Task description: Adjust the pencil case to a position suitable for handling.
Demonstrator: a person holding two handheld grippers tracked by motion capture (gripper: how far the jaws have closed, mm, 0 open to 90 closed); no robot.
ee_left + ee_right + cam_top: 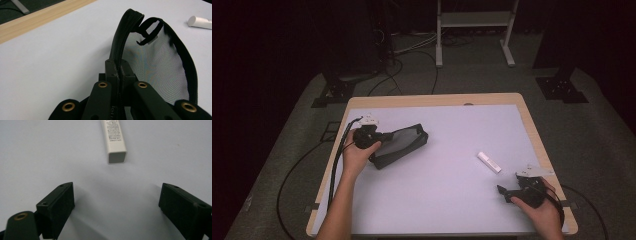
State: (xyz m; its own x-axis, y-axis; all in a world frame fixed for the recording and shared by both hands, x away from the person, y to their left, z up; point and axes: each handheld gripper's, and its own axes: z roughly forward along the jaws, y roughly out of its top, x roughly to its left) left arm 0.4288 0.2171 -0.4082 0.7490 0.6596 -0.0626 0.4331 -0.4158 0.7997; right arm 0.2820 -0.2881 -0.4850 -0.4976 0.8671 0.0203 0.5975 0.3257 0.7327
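Right gripper (117, 202), jaws spread wide and empty, faces the white tube (113, 137) lying at upper centre of its view, long axis running away from it. Left gripper (120, 72), at centre left of the high view, is clamped on the black mesh pouch's (399, 145) zipper edge.

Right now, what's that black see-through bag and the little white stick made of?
The black pouch looks like thin fabric mesh: the pale table shows through its fine weave, and a matte zipper tape edges it. The left gripper pinches that zipper edge. The white tube seems to be smooth, slightly glossy plastic with small print; it could be coated card, hard to tell.
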